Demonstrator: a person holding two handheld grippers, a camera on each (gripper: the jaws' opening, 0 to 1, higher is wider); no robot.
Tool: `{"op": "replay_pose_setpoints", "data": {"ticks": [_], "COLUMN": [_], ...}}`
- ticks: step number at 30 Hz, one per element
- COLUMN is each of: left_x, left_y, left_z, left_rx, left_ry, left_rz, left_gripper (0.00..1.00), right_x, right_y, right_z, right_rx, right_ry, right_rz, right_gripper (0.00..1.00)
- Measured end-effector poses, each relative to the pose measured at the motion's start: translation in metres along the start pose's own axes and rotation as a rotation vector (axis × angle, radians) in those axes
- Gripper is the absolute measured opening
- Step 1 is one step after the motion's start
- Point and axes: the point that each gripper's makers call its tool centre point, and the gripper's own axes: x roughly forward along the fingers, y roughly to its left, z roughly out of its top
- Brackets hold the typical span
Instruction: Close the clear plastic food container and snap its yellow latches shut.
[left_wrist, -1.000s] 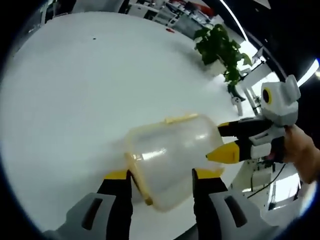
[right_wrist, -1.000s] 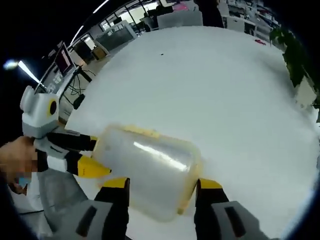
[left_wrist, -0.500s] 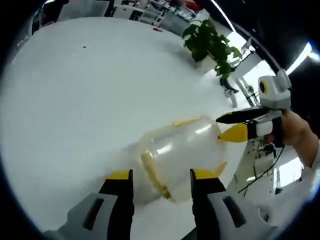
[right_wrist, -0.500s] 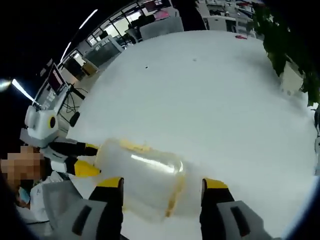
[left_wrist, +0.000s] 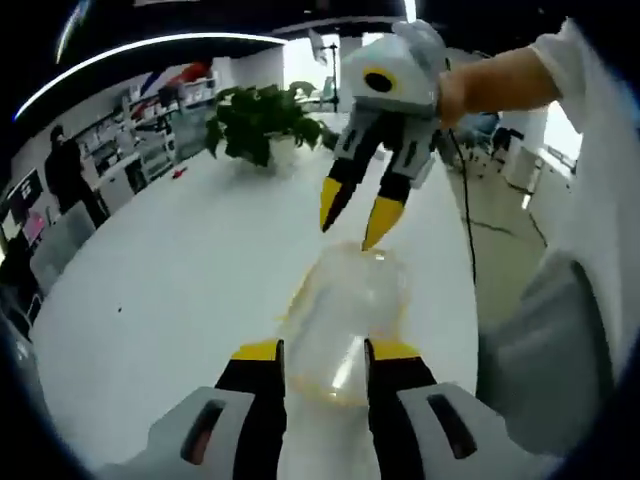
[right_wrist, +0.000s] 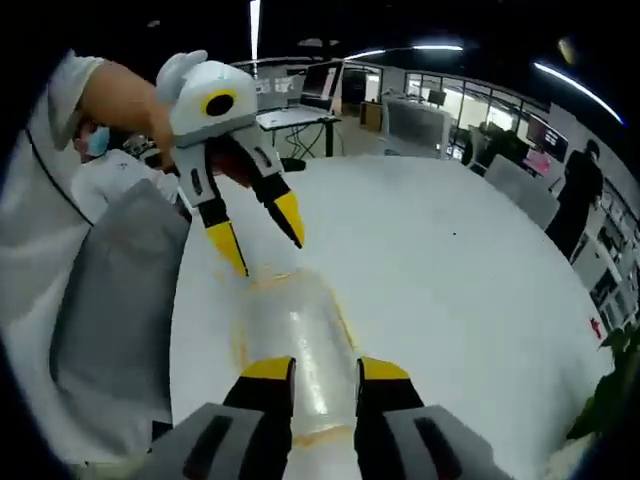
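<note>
Container (left_wrist: 345, 325), clear plastic with yellow trim, sits clamped between the left gripper (left_wrist: 322, 352) jaws at 6 o'clock over the white table (left_wrist: 170, 290). At 12 o'clock the right gripper (left_wrist: 350, 215) pinches its far end, jaws spread around it.

In the right gripper view, the left gripper (right_wrist: 262, 240) at 11 o'clock holds the container (right_wrist: 295, 340); the right gripper (right_wrist: 325, 370) grips it at 6 o'clock above the table (right_wrist: 450, 290).

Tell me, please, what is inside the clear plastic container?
Nothing shows through the container's clear walls in either view; it looks empty. The jaws of both grippers cover its two ends.

The container (left_wrist: 345, 320) at six o'clock is clear, glossy plastic with a yellowish rim. The table (left_wrist: 170, 290) is smooth, matt white. The sleeve (left_wrist: 600, 200) looks like white cloth.
</note>
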Motion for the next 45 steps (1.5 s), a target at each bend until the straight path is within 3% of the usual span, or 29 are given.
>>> {"op": "replay_pose_setpoints", "data": {"ticks": [5,7,11,14,19,22,24,27,30,38,40,42,45], "left_x": [0.019,0.025,0.036,0.042,0.045,0.046,0.049,0.052,0.056,0.063,0.066,0.068,0.071], "left_y": [-0.007,-0.009,-0.02,-0.025,-0.029,-0.037,-0.038,-0.037,-0.04,-0.036,-0.037,-0.038,-0.037], "left_z": [0.001,-0.001,-0.003,-0.009,-0.015,-0.017,-0.019,-0.021,-0.021,-0.031,-0.036,-0.035,-0.032], "left_rx": [0.081,0.129,0.128,0.152,0.164,0.17,0.18,0.189,0.195,0.244,0.268,0.295,0.29], "left_ry": [0.019,0.033,0.038,0.059,0.08,0.08,0.09,0.096,0.099,0.15,0.179,0.172,0.167], "left_rz": [-0.052,-0.071,-0.126,-0.147,-0.145,-0.166,-0.161,-0.141,-0.126,-0.093,-0.092,-0.08,-0.074], "left_gripper": [0.07,0.07,0.0,0.01,0.14,0.15,0.22,0.32,0.44,0.49,0.51,0.53,0.54], "right_x": [0.016,0.021,0.029,0.032,0.037,0.04,0.042,0.045,0.045,0.052,0.054,0.055,0.057], "right_y": [0.0,-0.002,-0.003,-0.005,-0.011,-0.014,-0.015,-0.017,-0.017,-0.014,-0.005,-0.002,-0.003], "right_z": [0.002,-0.001,-0.006,-0.007,-0.01,-0.011,-0.014,-0.017,-0.018,-0.018,-0.02,-0.026,-0.024], "right_rx": [-0.04,-0.047,-0.072,-0.08,-0.086,-0.089,-0.104,-0.131,-0.099,-0.123,-0.102,-0.126,-0.091], "right_ry": [0.023,0.041,0.073,0.081,0.104,0.115,0.146,0.181,0.203,0.237,0.24,0.266,0.257], "right_rz": [0.013,0.018,0.033,0.04,0.039,0.04,0.056,0.078,0.106,0.141,0.185,0.216,0.239], "right_gripper": [0.18,0.17,0.18,0.19,0.2,0.3,0.36,0.38,0.48,0.59,0.63,0.62,0.63]}}
